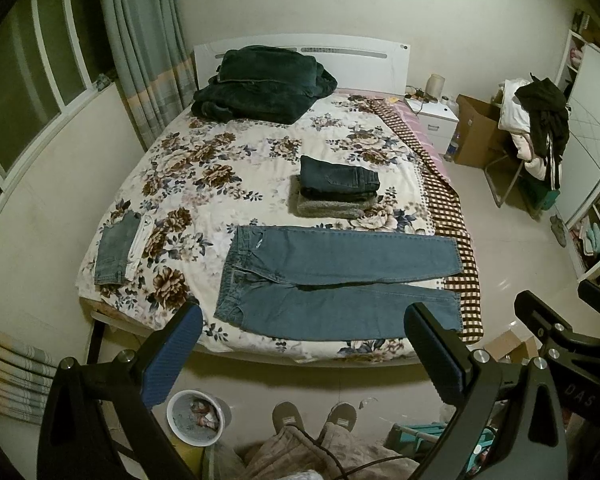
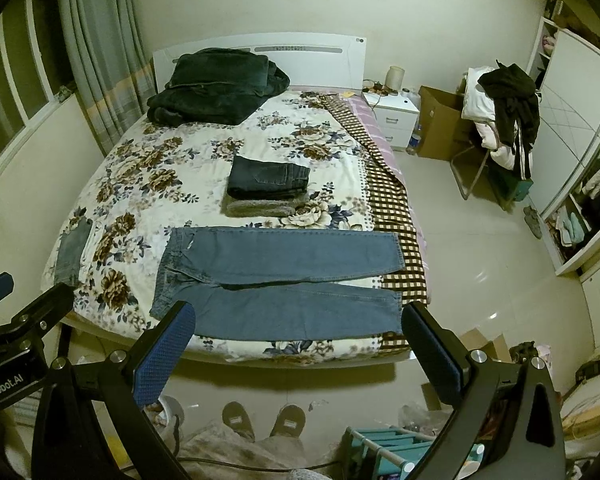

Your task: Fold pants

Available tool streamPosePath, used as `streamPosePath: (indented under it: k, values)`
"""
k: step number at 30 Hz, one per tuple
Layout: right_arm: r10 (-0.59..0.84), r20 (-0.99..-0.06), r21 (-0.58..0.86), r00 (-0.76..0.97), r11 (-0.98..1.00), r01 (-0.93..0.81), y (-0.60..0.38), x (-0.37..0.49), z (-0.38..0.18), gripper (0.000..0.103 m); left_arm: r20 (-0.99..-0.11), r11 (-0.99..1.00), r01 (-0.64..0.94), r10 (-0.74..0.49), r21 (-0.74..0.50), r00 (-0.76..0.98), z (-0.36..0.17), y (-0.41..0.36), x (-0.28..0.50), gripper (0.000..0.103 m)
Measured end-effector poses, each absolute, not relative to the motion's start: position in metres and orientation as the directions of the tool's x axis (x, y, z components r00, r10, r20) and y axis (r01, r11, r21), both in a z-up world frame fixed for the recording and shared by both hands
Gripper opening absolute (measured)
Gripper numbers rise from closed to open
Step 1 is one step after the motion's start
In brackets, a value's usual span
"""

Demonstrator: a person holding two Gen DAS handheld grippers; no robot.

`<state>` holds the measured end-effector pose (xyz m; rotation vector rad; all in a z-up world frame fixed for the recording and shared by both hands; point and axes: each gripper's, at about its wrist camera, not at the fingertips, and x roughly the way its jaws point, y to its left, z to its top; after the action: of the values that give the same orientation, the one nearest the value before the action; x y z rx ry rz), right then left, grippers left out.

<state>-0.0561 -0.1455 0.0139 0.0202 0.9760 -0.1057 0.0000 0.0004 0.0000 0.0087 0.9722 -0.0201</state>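
Hovering tongs: the left gripper and the right gripper hung side by side above the floor at the foot of the bed, each pointed toward the mattress.
Left gripper: its blue-padded fingers stood spread wide, with nothing between them.
Right gripper: its fingers were likewise splayed apart and held nothing.
Jeans: the light blue jeans lay flat and unfolded across the near end of the bed, waistband toward the left, both legs stretched toward the right edge, a narrow gap showing between the legs.
Folded stack: a dark folded pair of jeans sat on top of a grey fuzzy garment, just beyond the spread jeans.
Left edge: a small folded denim piece lay beside a white cloth.
Headboard end: a dark green blanket was heaped by the white headboard.
Bedspread: a floral cover lay over a checked sheet along the right side.
Floor: a person's slippered feet stood below the grippers, with a white bin to their left.
Room: a chair piled with clothes stood well apart from the bed, near a nightstand.
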Motion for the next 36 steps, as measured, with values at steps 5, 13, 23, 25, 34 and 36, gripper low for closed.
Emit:
streamPosePath:
  k: [5,13,23,25,34,36]
  values:
    - [-0.081,-0.827,-0.031,0.556,0.995,0.099,-0.141,-0.062,0.017,0.103,-0.826,1.000,0.022,-0.014,-0.002,0.564,0.000,0.000,0.000,0.103]
    - [-0.081,-0.826,-0.030,0.558,0.995,0.099,-0.140,-0.065,0.016,0.103,-0.824,1.000,0.020,-0.012,-0.001,0.567,0.000,0.000,0.000,0.103]
    - [-0.080,-0.823,-0.031,0.562,0.995,0.097,-0.139,-0.059,0.033,0.103,-0.822,1.000,0.021,-0.010,0.003,0.570,0.002,-0.001,0.000,0.103]
    - [-0.079,-0.823,-0.029,0.562,0.995,0.097,-0.142,-0.059,0.037,0.103,-0.823,1.000,0.020,-0.010,0.001,0.568,0.002,0.000,0.000,0.103]
    - [-0.078,-0.820,-0.027,0.567,0.995,0.098,-0.151,-0.057,0.040,0.103,-0.821,1.000,0.021,-0.011,0.001,0.571,0.002,-0.001,0.000,0.103]
    - [-0.078,-0.820,-0.027,0.568,0.995,0.097,-0.152,-0.057,0.040,0.103,-0.821,1.000,0.021,-0.011,0.001,0.570,0.002,-0.001,0.000,0.103]
